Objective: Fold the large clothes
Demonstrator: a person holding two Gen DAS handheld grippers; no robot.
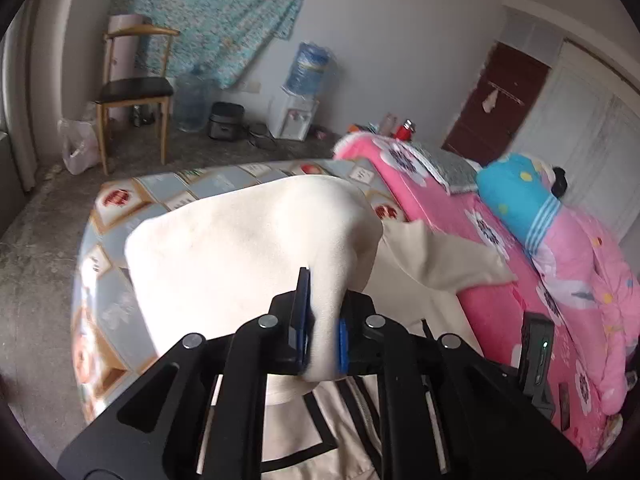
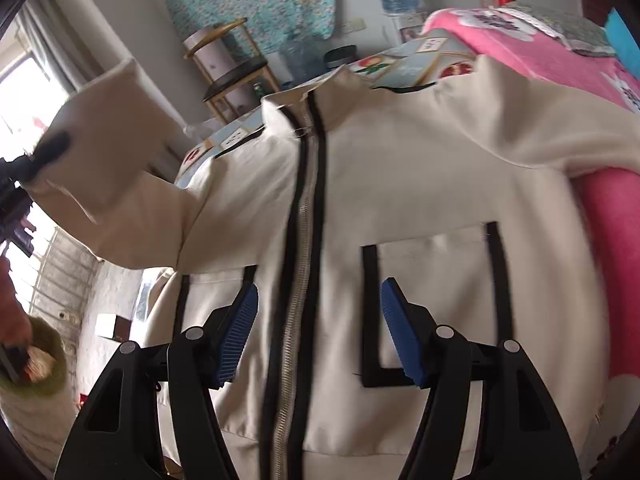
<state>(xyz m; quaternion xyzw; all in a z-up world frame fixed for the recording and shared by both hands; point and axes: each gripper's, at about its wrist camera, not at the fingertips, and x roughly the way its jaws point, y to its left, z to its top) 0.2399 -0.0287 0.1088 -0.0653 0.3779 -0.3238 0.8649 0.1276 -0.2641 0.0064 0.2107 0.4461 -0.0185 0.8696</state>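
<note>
Cream jacket [image 2: 400, 184] spread zipper-up on the bed [image 1: 432, 200]

Left tool [image 1: 323, 340] pinches a raised sleeve [image 1: 256, 248] — right tool [image 2: 318, 332] hovers wide open over the zipper [image 2: 298, 264], gripping nothing.

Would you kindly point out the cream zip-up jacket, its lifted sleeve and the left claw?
Cream zip-up jacket [image 2: 400, 184]: right wrist view, chest panel.
Lifted sleeve [image 1: 248, 240]: left wrist view, mid-sleeve.
Left claw [image 1: 323, 344]: left wrist view, between fingertips.

Pale grey walls [image 1: 400, 40] rise over a rough concrete floor [image 1: 40, 260], with a teal floral cloth [image 1: 216, 12] hung on the far wall. A wooden chair [image 1: 134, 92] stands far left near a water dispenser [image 1: 298, 112]. A dark red door [image 1: 496, 104] is far right, and daylight enters a window [image 2: 24, 88] at left.
</note>
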